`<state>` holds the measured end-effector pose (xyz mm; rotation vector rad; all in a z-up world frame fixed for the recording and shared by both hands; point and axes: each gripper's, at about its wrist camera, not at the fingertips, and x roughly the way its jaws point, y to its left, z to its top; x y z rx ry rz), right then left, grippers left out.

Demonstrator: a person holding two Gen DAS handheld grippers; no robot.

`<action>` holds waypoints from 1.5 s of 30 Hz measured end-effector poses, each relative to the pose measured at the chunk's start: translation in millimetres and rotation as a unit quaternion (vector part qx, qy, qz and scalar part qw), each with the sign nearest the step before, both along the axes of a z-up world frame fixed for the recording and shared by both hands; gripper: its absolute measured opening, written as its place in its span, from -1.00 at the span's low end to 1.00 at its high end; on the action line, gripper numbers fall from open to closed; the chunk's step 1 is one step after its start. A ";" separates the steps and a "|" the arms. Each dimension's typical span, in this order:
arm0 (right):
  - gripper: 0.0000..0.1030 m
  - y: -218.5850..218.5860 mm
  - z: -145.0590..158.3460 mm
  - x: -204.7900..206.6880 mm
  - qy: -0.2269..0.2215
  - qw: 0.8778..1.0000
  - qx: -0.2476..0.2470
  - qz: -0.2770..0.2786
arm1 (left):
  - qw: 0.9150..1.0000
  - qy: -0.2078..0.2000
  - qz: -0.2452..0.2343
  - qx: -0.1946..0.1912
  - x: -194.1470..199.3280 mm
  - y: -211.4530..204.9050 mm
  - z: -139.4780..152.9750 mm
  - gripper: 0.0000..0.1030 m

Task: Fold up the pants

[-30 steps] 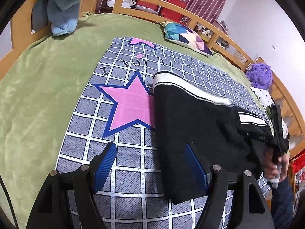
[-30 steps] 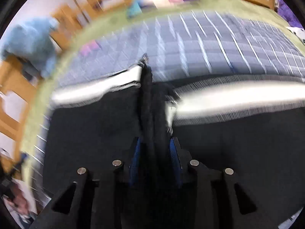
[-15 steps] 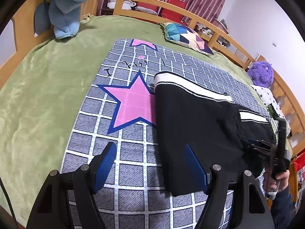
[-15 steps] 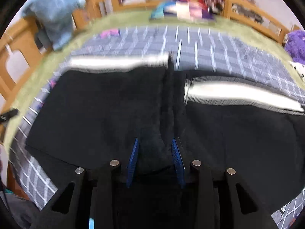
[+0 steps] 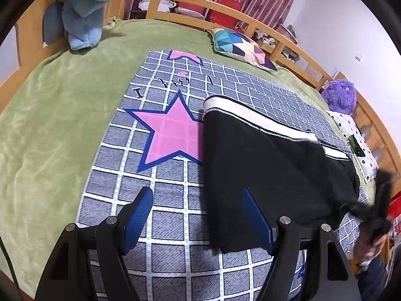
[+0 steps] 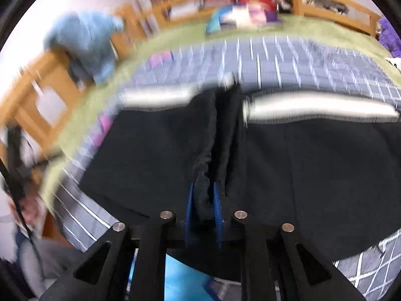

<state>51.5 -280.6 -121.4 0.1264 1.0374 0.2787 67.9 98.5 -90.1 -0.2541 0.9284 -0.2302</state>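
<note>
Black pants (image 5: 263,165) with a white side stripe lie on a grey checked blanket (image 5: 160,183) with a pink star. My left gripper (image 5: 198,215) is open and empty, low over the blanket at the pants' near left corner; its right finger (image 5: 255,218) is over the black cloth. My right gripper (image 6: 203,208) is shut on a bunched fold of the pants (image 6: 208,150) and pulls it toward the near edge. It shows blurred at the far right of the left wrist view (image 5: 373,215). The right wrist view is motion-blurred.
A green bedspread (image 5: 57,115) covers the bed inside a wooden rail (image 5: 253,22). A blue plush (image 5: 92,2) sits at the far left, a patterned cushion (image 5: 240,47) at the back, a purple plush (image 5: 340,95) and a spotted cloth (image 5: 356,143) at the right.
My right gripper has pulled its fold of the pants back toward the bed's near right edge, stretching the cloth. My left gripper has stayed open in about the same place.
</note>
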 end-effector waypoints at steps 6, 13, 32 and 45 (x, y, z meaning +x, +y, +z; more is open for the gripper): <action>-0.18 -6.7 8.9 3.8 -0.023 0.999 0.038 0.002 | 1.000 0.004 -0.013 0.011 3.3 -8.9 -6.9 0.40; 0.12 -9.6 3.6 61.6 -0.047 0.997 0.040 -0.043 | 1.000 0.011 -0.007 -0.003 18.4 -6.7 -15.7 0.40; -0.34 -24.9 24.3 50.1 -0.022 0.997 -0.005 -0.076 | 0.999 -0.035 0.008 0.028 -10.8 -10.9 30.5 0.40; -0.23 -23.8 139.3 -62.2 -0.101 0.983 0.026 -0.149 | 0.995 -0.094 0.001 0.027 -97.8 -45.2 117.9 0.37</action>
